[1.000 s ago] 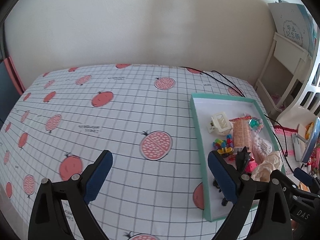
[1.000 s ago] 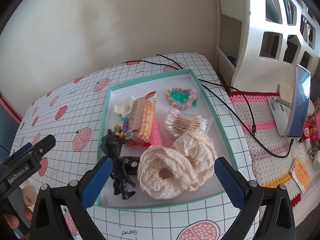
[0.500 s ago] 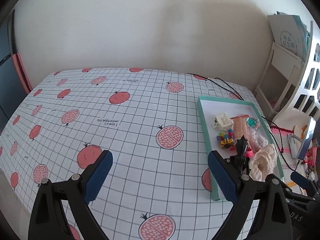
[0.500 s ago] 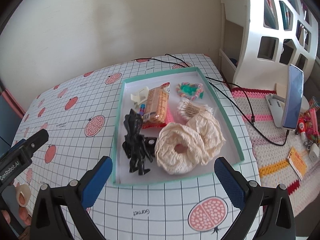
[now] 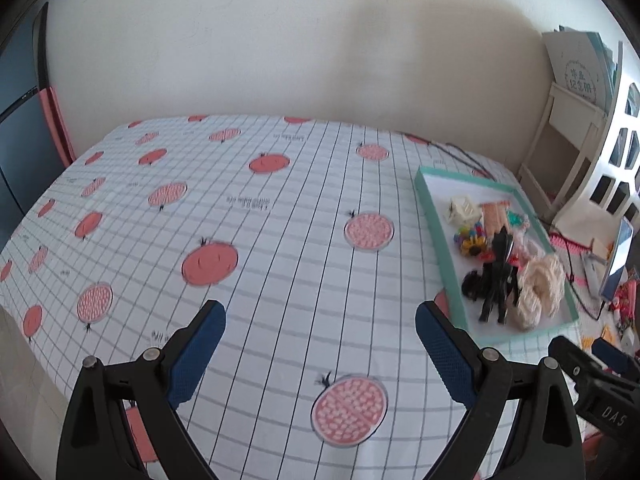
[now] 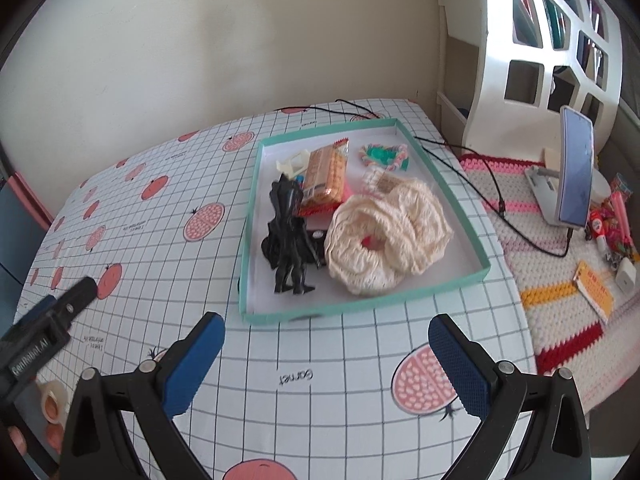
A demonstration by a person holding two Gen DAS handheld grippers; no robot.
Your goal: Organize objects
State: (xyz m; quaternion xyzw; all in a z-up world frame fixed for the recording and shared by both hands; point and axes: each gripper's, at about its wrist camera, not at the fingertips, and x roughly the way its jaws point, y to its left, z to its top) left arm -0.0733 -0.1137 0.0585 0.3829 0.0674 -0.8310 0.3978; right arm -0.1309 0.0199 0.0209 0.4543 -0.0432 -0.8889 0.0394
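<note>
Both grippers held wide open and empty above the bench, short of the teal tray.

The right gripper (image 6: 322,360) hangs over bare checked cloth just before the near rim of the tray (image 6: 360,306), its blue fingers (image 6: 192,360) spread wider than that rim's middle stretch, gripping nothing. The left gripper (image 5: 320,354) is equally spread and empty over the broad open cloth to the tray's (image 5: 434,224) left. Inside the tray, a black figure (image 6: 290,236) stands near the left wall, cream lace scrunchies (image 6: 384,232) fill the near right, and a biscuit packet (image 6: 326,174) lies behind. The bench (image 6: 340,384) ends just right of the tray, where a crocheted mat (image 6: 560,280) begins.
</note>
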